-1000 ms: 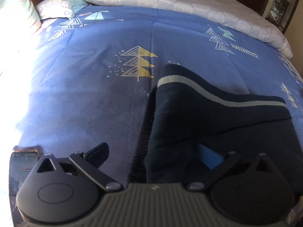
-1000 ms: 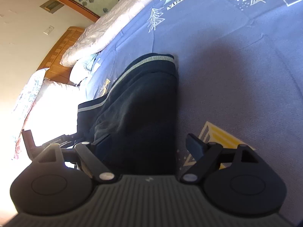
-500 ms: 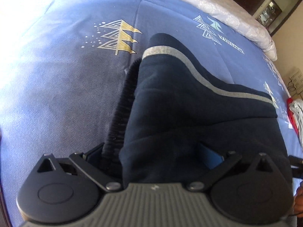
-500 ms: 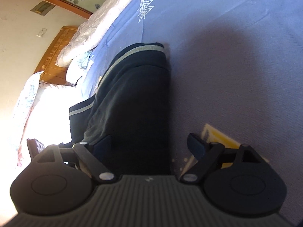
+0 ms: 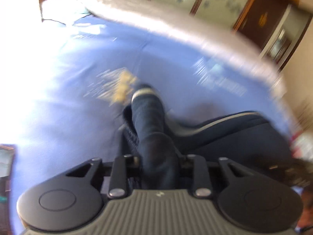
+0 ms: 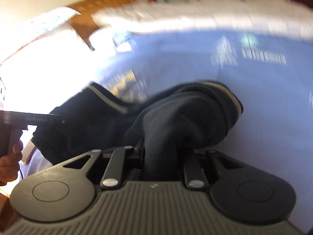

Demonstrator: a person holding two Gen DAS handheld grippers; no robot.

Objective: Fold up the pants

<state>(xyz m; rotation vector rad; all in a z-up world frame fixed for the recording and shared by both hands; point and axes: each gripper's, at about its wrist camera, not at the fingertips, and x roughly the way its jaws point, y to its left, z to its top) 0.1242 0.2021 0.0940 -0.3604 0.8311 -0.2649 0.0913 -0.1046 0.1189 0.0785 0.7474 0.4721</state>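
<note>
The dark navy pants (image 5: 225, 137) with a grey side stripe lie partly folded on the blue bedspread (image 5: 58, 117). My left gripper (image 5: 158, 164) is shut on a bunched edge of the pants and holds it lifted off the bed. My right gripper (image 6: 162, 156) is shut on another bunched edge of the pants (image 6: 185, 113), also raised. The other hand-held gripper (image 6: 25, 119) shows at the left of the right wrist view. Both views are motion-blurred.
A white quilt (image 5: 156, 19) lies along the far side of the bed. Pillows (image 6: 58, 31) and a wooden headboard (image 6: 101, 4) are at the far left. A dark wooden cabinet (image 5: 273, 23) stands beyond the bed. A phone (image 5: 5, 162) lies at the left edge.
Both grippers have closed on the near edge of the pants and lifted it. The fabric now bunches up between the fingers. The cameras swing upward, blurring the view.
</note>
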